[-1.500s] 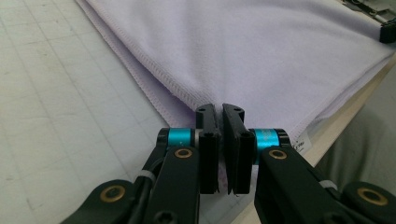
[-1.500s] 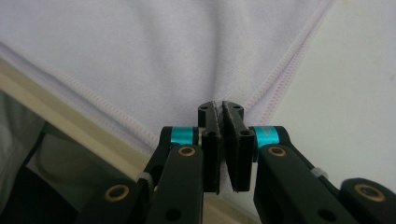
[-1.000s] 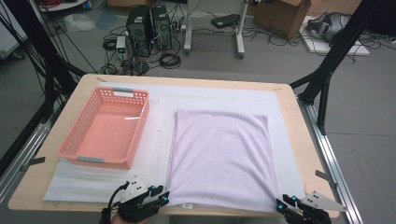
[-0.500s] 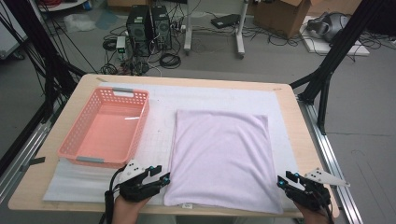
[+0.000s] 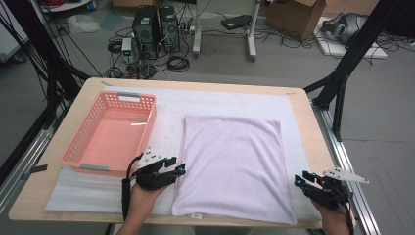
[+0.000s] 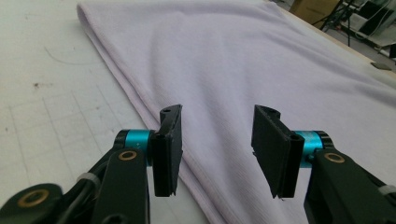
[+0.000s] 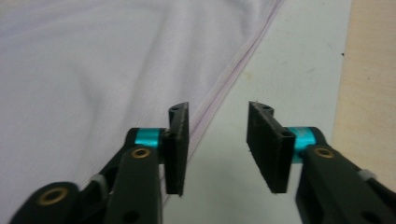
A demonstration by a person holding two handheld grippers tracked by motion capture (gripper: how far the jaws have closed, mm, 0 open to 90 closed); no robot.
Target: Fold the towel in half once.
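Wooden table [image 5: 54,196] with a white mat [image 5: 215,100], cables and computer towers [image 5: 155,24] on the floor behind. Pink basket [image 5: 110,134], left. Left gripper [image 5: 177,170]: jaws parted, holding nothing, poised at the left edge of the folded cloth [image 5: 235,166], low near its front. Cloth: pale lilac, flat, rectangular, smooth, doubled hem along both sides. Right gripper [image 5: 298,181]: jaws lately narrowing, still apart and bare, set just beside the cloth's right hem, over the mat.
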